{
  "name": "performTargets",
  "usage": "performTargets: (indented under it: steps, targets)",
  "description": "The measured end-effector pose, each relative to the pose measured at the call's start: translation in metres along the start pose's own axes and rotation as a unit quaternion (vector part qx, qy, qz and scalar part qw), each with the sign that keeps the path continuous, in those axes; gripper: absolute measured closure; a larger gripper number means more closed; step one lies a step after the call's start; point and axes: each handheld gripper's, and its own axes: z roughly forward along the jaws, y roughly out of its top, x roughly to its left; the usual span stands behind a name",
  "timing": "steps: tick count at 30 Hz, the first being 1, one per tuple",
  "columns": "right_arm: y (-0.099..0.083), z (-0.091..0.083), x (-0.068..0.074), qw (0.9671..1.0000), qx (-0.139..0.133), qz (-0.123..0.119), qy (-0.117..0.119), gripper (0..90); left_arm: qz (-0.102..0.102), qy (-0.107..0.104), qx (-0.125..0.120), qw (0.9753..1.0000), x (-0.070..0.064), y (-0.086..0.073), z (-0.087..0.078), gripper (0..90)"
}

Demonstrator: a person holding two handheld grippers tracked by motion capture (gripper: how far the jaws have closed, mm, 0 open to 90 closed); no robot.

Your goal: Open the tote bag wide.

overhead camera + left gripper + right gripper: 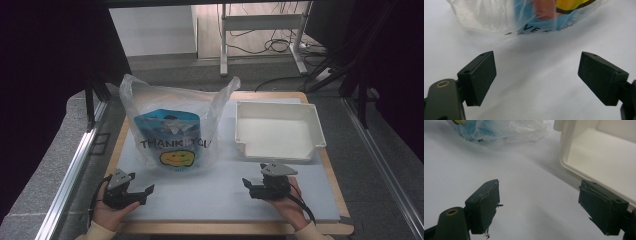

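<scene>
Looked like the very start; both hands sat at the near edge of the table, the left gripper [131, 192] at about 7 o'clock and the right gripper [261, 184] at 5, each with its jaws spread wide and holding nothing. The plastic bag [172, 127] with the blue pouch [167, 125] inside stood at 11, the white tray [278, 131] just beside it at 1; I'd guess the next move was reaching for the bag's handles, which called for a gentle pinch on thin film.
</scene>
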Motion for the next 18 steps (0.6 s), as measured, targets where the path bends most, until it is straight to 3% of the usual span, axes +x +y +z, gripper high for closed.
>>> performTargets:
  steps: [4, 8, 13, 18]
  targets:
    - [0.000, 0.001, 0.000, 1.0000, 0.003, 0.002, 0.000, 17.5, -0.002, 0.007, -0.007, 0.9999, 0.002, -0.001, -0.002, 15.4]
    - [0.000, -0.004, -0.001, 0.9998, -0.013, 0.014, -0.007, 19.0, 0.000, 0.019, -0.020, 0.9996, 0.002, 0.001, -0.003, 15.0]
    - [-0.002, -0.010, -0.003, 0.9995, -0.022, 0.020, -0.010, 20.6, 0.007, 0.017, -0.034, 0.9993, 0.002, 0.004, -0.002, 16.9]
    - [-0.003, -0.011, -0.006, 0.9993, -0.024, 0.023, -0.016, 21.2, 0.011, 0.010, -0.031, 0.9994, 0.001, 0.005, -0.002, 18.7]
